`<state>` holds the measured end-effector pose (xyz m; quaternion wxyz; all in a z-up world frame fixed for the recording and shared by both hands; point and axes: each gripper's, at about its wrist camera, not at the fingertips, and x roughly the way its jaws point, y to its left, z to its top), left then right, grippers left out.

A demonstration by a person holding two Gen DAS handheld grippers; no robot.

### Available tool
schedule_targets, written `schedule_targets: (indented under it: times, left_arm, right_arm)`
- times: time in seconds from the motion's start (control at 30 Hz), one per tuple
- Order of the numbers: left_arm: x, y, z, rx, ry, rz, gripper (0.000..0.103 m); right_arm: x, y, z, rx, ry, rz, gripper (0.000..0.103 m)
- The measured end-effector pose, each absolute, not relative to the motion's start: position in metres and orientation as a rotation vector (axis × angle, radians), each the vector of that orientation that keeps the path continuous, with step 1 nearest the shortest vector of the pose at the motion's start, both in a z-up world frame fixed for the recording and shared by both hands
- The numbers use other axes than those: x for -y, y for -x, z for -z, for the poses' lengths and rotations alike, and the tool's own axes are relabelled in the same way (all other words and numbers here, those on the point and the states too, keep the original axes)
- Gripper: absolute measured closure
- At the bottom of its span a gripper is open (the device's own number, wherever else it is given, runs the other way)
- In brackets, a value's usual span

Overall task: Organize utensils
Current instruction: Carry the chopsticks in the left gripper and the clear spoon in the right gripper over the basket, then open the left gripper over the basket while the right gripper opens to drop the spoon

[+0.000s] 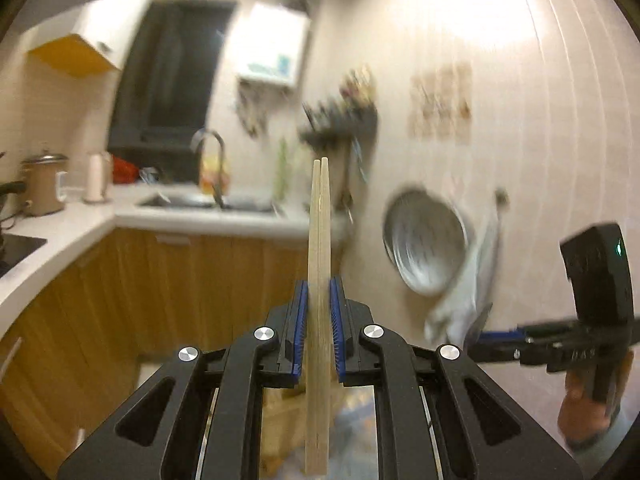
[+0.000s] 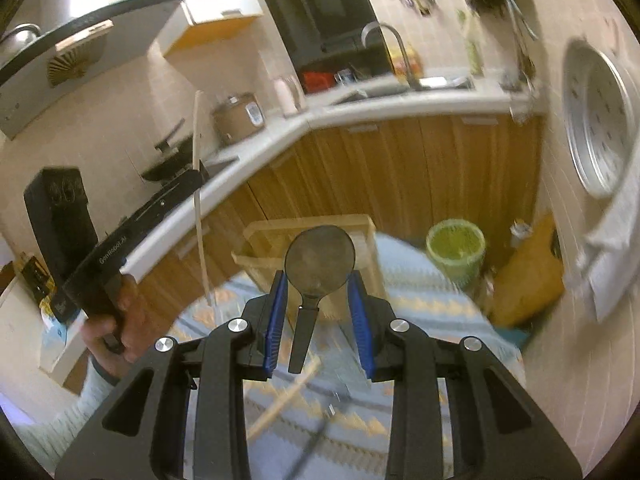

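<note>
While the left gripper (image 1: 319,300) clamps two wooden chopsticks (image 1: 319,240) (tips toward 12 o'clock), the right gripper (image 2: 318,300) grips a dark spoon (image 2: 318,258) between narrow jaws.

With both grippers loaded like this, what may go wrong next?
1. The left gripper pinches the chopsticks at mid-length, so the two sticks might pivot or slide apart.
2. The spoon sits loosely between the right gripper pads and could tilt or drop.
3. A loose chopstick lies on the cloth below and may be knocked.
</note>
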<state>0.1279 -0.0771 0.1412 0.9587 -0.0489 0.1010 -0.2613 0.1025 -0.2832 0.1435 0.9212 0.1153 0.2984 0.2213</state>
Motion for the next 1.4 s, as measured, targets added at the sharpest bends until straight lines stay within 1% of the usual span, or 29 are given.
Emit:
schedule_targets:
  times: [0.07,0.13,0.27,0.4,0.63,0.9,0.97,1.0,1.03,1.07,1.1,1.13,1.4]
  left_arm:
    - [0.063,-0.134,-0.144,-0.125,0.137,0.463,0.093]
    - [0.058,-0.14,-0.14,-0.09,0.174,0.425,0.093]
    - [0.05,-0.168,-0.128,-0.078,0.194,0.364,0.093]
    - [0.057,-0.187,-0.11,-0.087,0.195,0.339,0.093]
    - [0.057,-0.194,-0.086,-0.063,0.145,0.248,0.093]
    - [0.061,-0.187,-0.071,-0.084,0.107,0.254,0.091]
    - [0.057,-0.183,-0.074,-0.105,0.115,0.272,0.086]
    - [0.053,-0.182,-0.075,-0.111,0.121,0.278,0.081]
    - [0.05,-0.179,-0.078,-0.114,0.127,0.284,0.076]
    - [0.044,-0.173,-0.082,-0.114,0.138,0.292,0.073]
    - [0.042,-0.17,-0.085,-0.116,0.142,0.3,0.068]
    - [0.039,-0.166,-0.087,-0.121,0.144,0.31,0.063]
    - [0.016,-0.134,-0.114,-0.222,0.191,0.355,0.063]
  right_arm:
    - [0.272,-0.111,-0.156,-0.562,-0.24,-0.462,0.075]
    - [0.256,-0.121,-0.168,-0.502,-0.223,-0.438,0.075]
    - [0.223,-0.14,-0.173,-0.426,-0.151,-0.36,0.075]
    - [0.196,-0.162,-0.158,-0.388,-0.071,-0.277,0.075]
    - [0.167,-0.195,-0.117,-0.418,0.007,-0.204,0.075]
    - [0.173,-0.202,-0.094,-0.478,-0.016,-0.227,0.074]
    - [0.177,-0.201,-0.092,-0.514,-0.034,-0.266,0.074]
    - [0.178,-0.199,-0.091,-0.525,-0.038,-0.273,0.071]
    - [0.18,-0.195,-0.092,-0.529,-0.036,-0.274,0.062]
    - [0.183,-0.188,-0.093,-0.524,-0.037,-0.272,0.057]
    - [0.185,-0.181,-0.095,-0.519,-0.039,-0.272,0.05]
    - [0.187,-0.177,-0.096,-0.518,-0.041,-0.277,0.048]
    - [0.2,-0.128,-0.117,-0.612,-0.048,-0.283,0.048]
